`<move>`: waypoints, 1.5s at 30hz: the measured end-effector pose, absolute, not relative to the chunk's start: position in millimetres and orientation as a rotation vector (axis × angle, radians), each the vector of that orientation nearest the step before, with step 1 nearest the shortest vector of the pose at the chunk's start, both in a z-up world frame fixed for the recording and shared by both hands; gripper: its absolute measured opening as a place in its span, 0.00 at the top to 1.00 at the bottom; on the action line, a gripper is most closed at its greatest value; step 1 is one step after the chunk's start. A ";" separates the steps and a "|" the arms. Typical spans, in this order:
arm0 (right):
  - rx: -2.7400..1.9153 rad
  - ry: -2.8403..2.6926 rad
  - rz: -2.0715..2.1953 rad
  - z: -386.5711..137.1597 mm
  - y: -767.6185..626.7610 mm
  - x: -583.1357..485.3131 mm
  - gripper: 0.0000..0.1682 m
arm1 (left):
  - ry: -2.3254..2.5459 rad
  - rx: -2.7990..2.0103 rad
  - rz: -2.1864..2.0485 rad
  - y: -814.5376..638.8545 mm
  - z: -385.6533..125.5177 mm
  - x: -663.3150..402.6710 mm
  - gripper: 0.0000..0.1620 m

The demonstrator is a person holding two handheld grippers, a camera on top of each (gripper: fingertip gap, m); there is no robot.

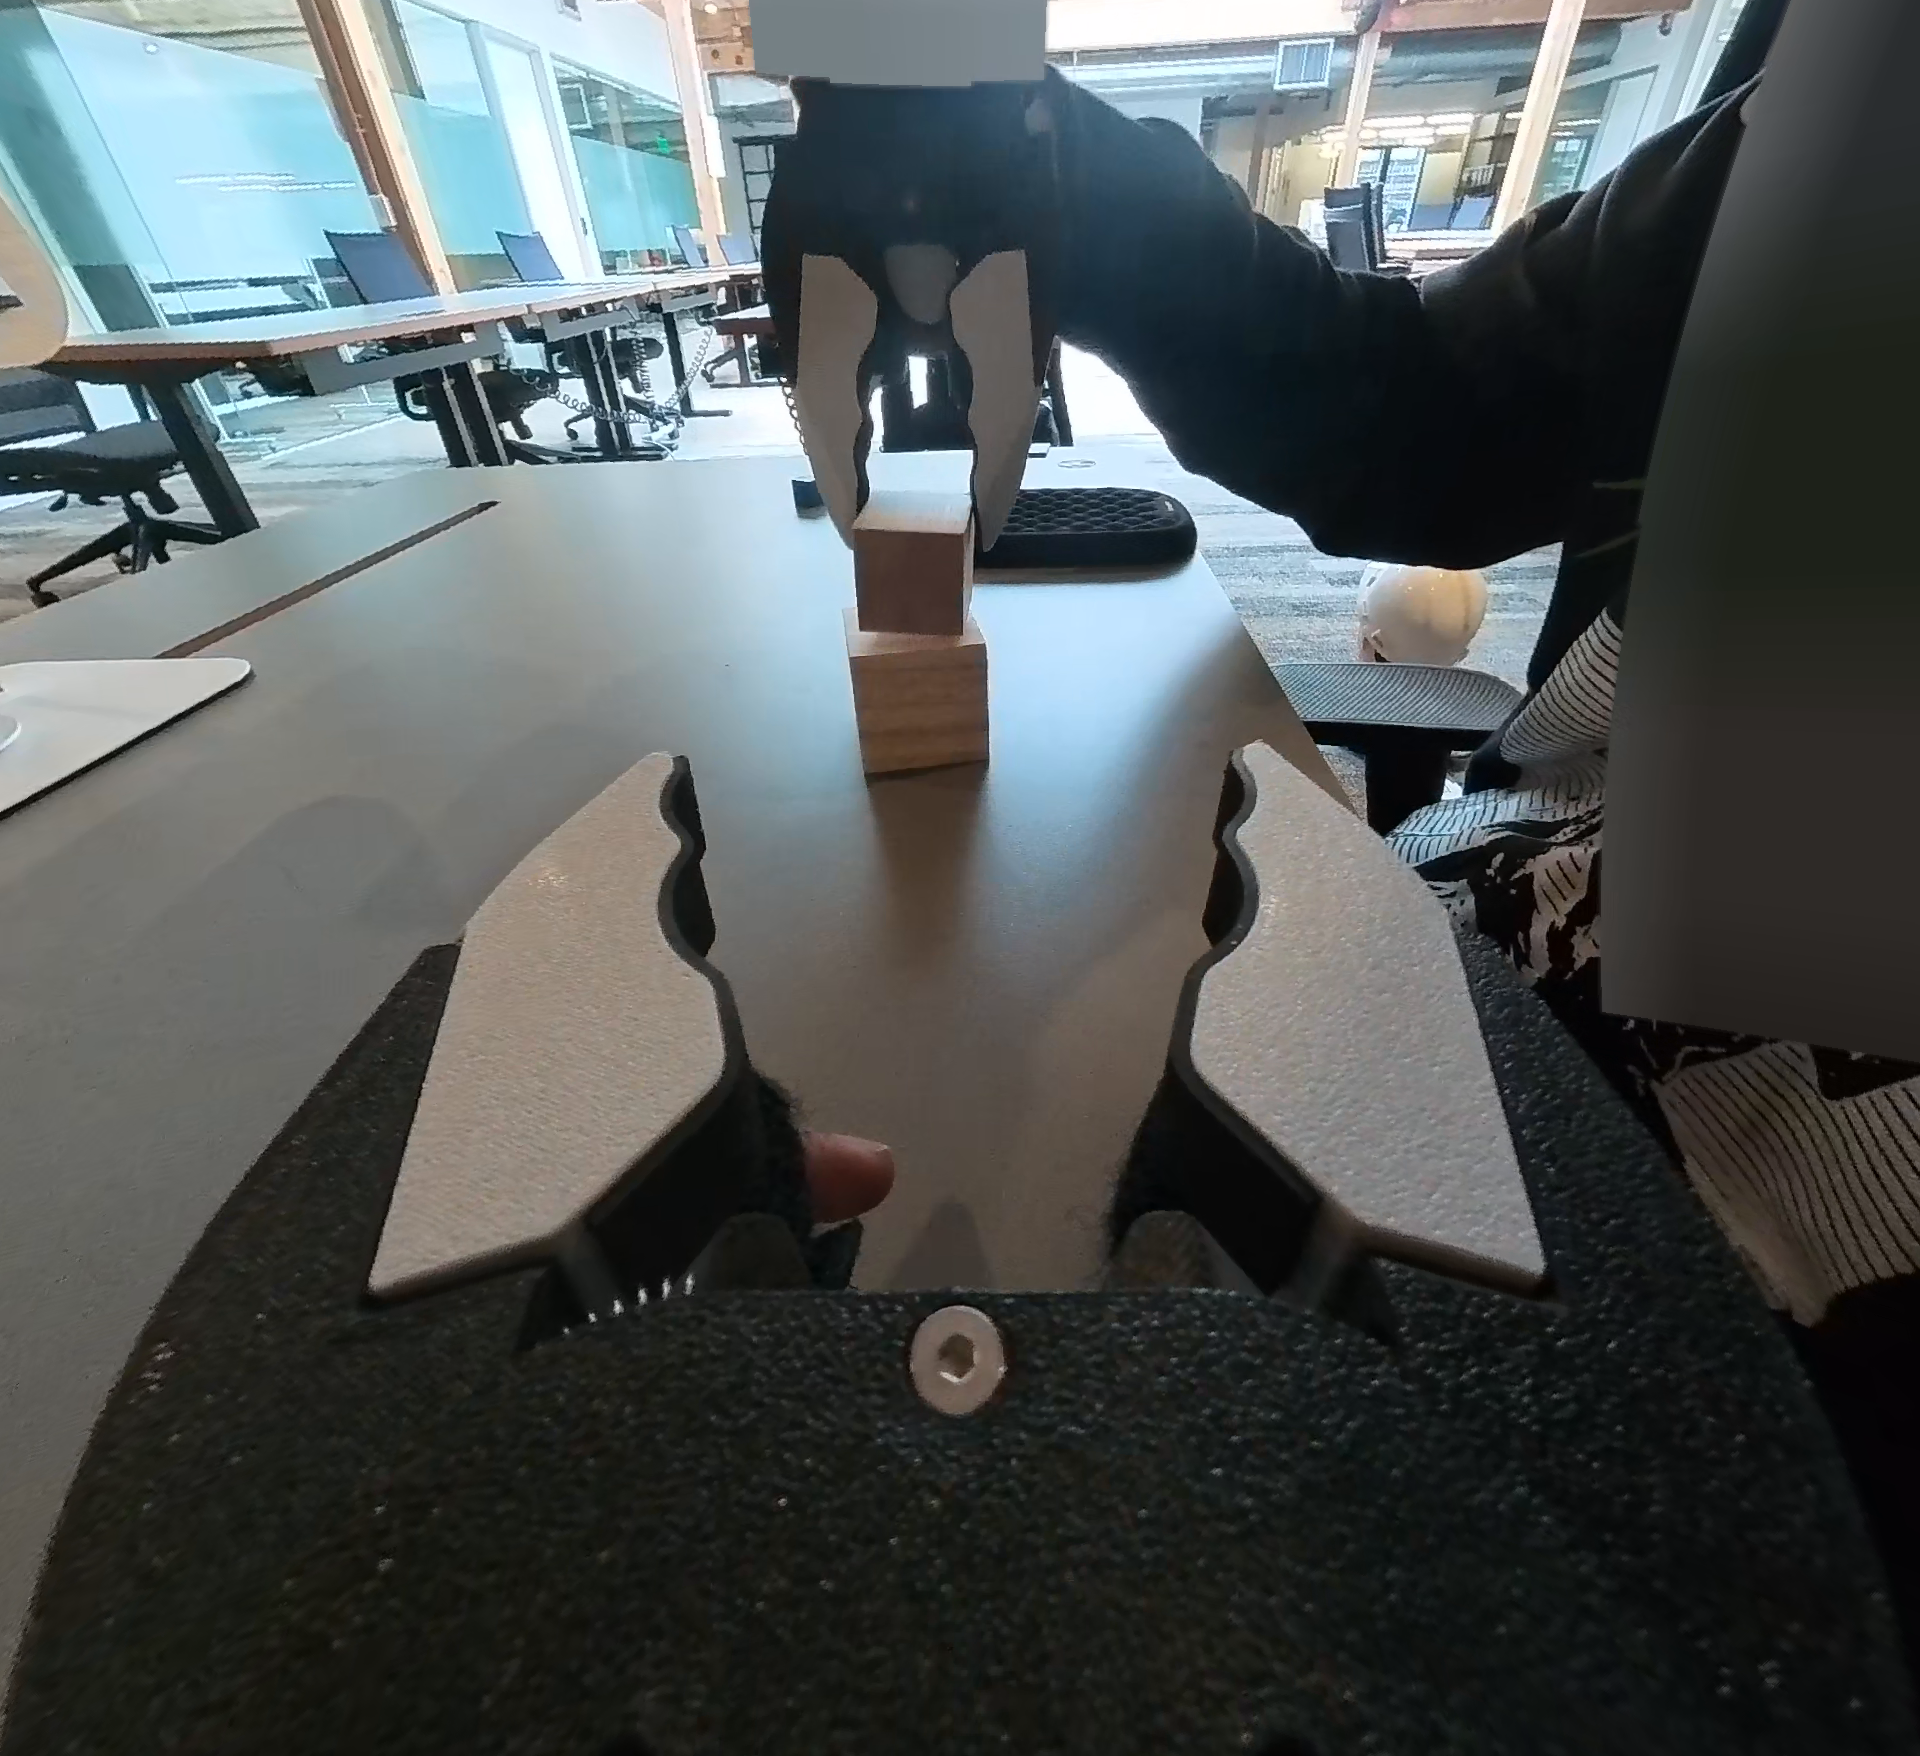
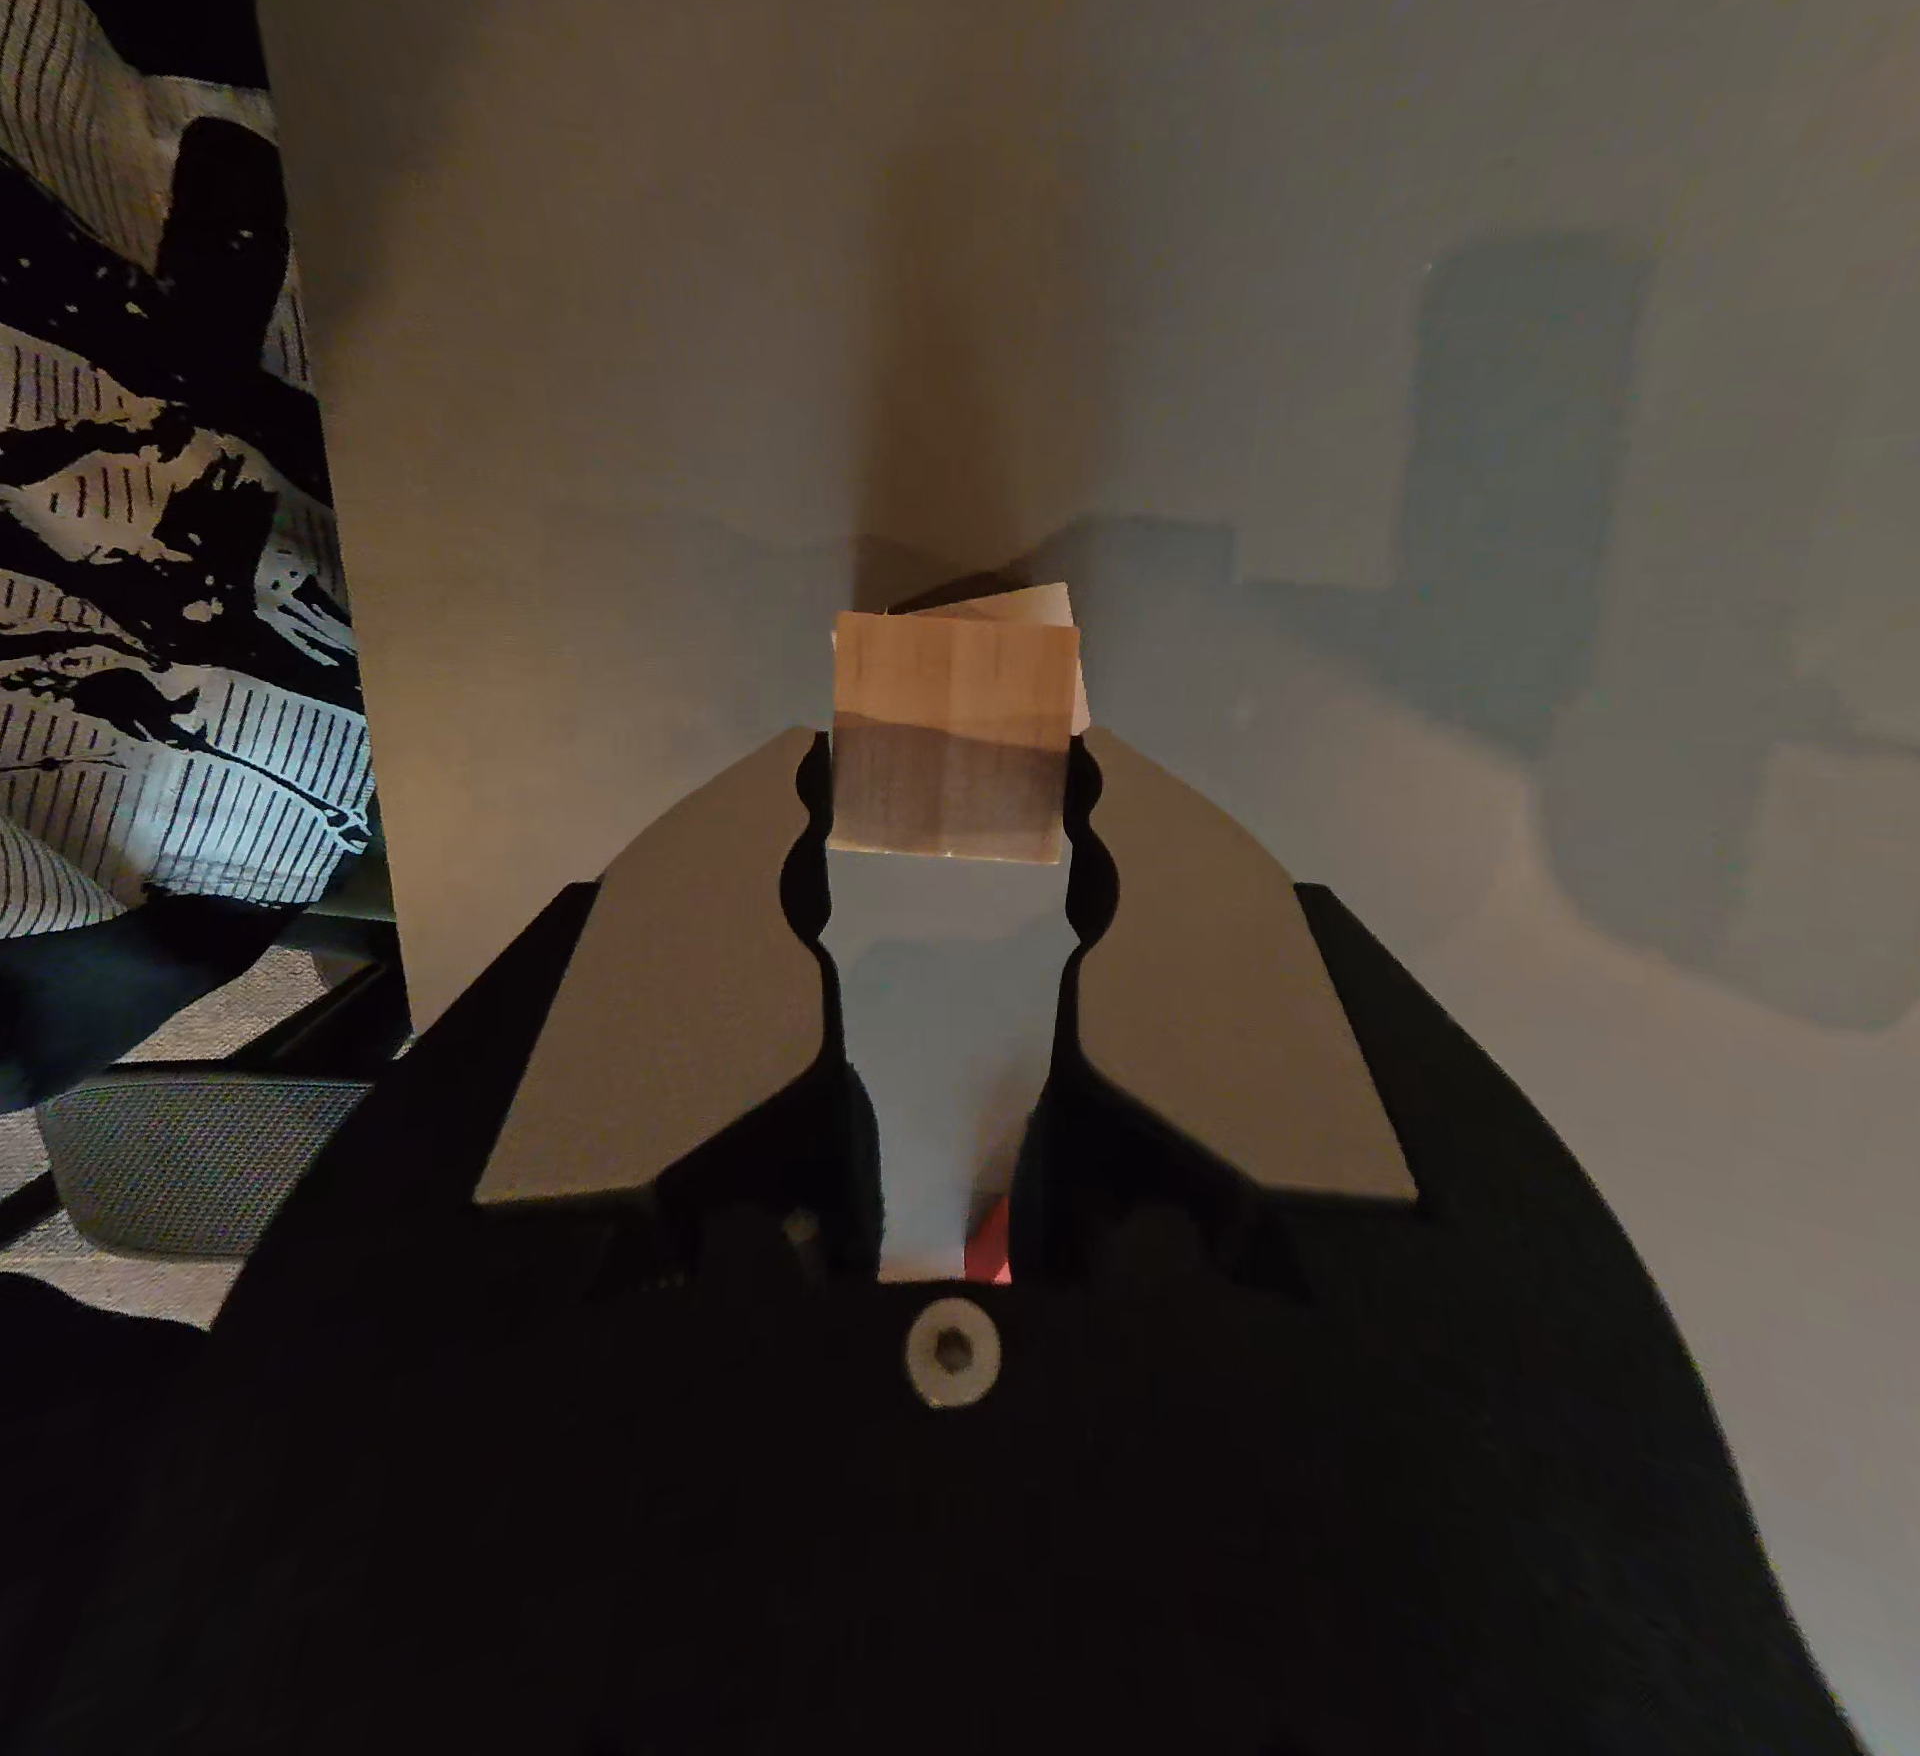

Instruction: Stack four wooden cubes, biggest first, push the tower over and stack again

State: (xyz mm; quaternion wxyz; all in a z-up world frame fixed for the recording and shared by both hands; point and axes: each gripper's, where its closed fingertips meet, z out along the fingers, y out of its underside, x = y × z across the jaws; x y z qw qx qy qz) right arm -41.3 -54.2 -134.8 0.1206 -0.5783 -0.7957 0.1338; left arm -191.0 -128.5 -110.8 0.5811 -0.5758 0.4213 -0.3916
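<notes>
R gripper (image 2: 948, 761) round upper cube (image 2: 951, 740), prob. gripping.

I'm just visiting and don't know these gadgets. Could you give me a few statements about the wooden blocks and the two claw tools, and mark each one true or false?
1. Two wooden cubes are stacked on the table. True: the upper cube sits on the lower cube.
2. The upper cube is the bigger one. False: the lower cube looks bigger.
3. The right gripper comes down from above with its fingers either side of the upper cube. True.
4. The left gripper holds a cube. False: it is open and empty, short of the stack.
5. The stack is four cubes high. False: only two show.
</notes>
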 end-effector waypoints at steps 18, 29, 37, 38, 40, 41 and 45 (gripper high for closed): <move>-1.697 -2.250 0.402 -124.3 -45.1 -31.4 0.65 | 0.981 -1.344 -0.926 -128.7 -110.2 -191.5 0.42; -2.002 -1.954 0.220 -148.0 5.6 74.1 0.67 | 0.987 -1.342 -0.923 -129.2 -110.5 -191.1 0.43; -2.192 -1.836 0.171 -194.3 23.4 123.3 0.70 | 0.986 -1.341 -0.920 -129.3 -110.4 -191.1 0.43; -2.197 -1.831 0.164 -197.1 24.9 124.5 0.71 | 0.985 -1.341 -0.920 -129.2 -110.4 -191.2 0.43; -2.205 -1.836 0.163 -201.9 25.4 125.2 0.75 | 0.984 -1.342 -0.922 -129.2 -110.3 -191.2 0.43; -2.205 -1.845 0.149 -203.8 25.9 126.1 0.79 | 0.983 -1.342 -0.922 -129.1 -110.2 -191.4 0.43; -2.165 -1.859 0.128 -196.9 27.5 118.8 0.84 | 0.986 -1.340 -0.924 -129.5 -110.2 -191.1 0.43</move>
